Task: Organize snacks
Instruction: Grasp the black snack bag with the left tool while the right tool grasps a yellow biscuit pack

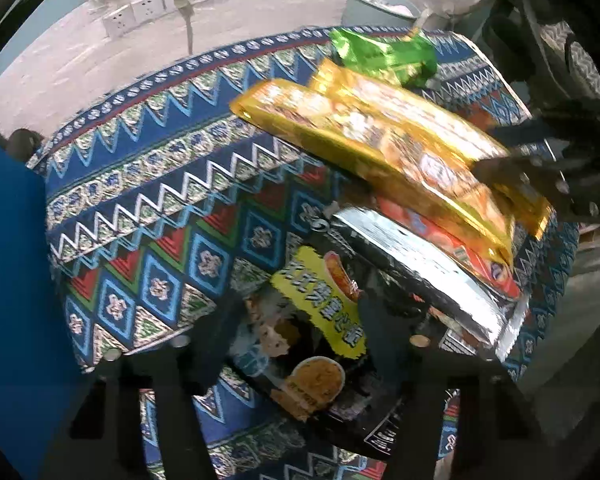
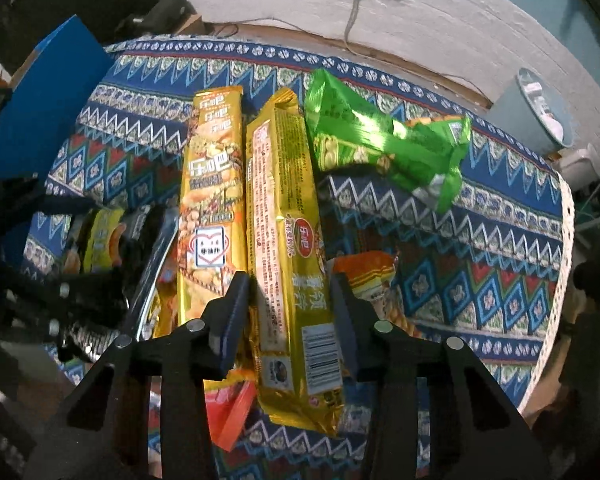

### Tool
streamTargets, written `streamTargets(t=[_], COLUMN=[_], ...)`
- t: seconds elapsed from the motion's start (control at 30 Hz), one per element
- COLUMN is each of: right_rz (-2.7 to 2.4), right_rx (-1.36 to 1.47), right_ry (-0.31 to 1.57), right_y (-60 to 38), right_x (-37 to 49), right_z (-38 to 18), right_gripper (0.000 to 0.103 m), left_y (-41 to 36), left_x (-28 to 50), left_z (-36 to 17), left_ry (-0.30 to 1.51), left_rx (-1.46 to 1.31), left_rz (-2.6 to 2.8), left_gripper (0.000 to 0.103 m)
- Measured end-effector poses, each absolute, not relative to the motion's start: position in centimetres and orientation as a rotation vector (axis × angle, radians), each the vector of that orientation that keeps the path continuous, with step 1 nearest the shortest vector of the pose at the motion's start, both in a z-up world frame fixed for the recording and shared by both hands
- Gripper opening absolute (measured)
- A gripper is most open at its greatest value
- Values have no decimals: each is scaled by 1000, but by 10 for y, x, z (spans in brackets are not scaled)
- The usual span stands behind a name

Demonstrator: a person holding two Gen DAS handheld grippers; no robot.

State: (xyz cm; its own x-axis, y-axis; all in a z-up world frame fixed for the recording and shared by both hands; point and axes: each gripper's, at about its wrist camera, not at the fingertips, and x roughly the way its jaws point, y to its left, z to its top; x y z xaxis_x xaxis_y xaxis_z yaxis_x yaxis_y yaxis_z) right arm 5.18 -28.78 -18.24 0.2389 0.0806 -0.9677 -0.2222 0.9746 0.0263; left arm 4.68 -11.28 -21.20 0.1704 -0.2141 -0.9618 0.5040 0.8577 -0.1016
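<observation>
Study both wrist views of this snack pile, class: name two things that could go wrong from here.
1. The right gripper straddles one long gold packet lying tight against a second gold packet; a finger could catch or drag the neighbour.
2. The left gripper straddles the black noodle packet, which sits under a silver packet and the gold ones. Lifting it may topple the stack across the patterned cloth.

Two long gold snack packs point(image 2: 286, 248) side by side, crumpled green bag point(image 2: 384, 148) beyond
</observation>
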Motion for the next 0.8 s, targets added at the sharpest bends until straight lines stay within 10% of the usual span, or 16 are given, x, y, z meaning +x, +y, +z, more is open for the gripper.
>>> streamTargets(t=[0.23, 0.63, 0.8], right_rz=[197, 242, 236], right_rx=[-100, -72, -33], right_ry=[1329, 1299, 1304], right_y=[-286, -275, -283], right_x=[55, 83, 89], right_z=[-186, -195, -193], right_gripper=[56, 61, 44], left_y=[-89, -53, -54], left_x=[62, 58, 61], left_z=[-214, -224, -226], left_ry=[1300, 1366, 1397], left_rx=[180, 66, -37], left_rz=[-415, -438, -427], left_gripper=[44, 83, 88])
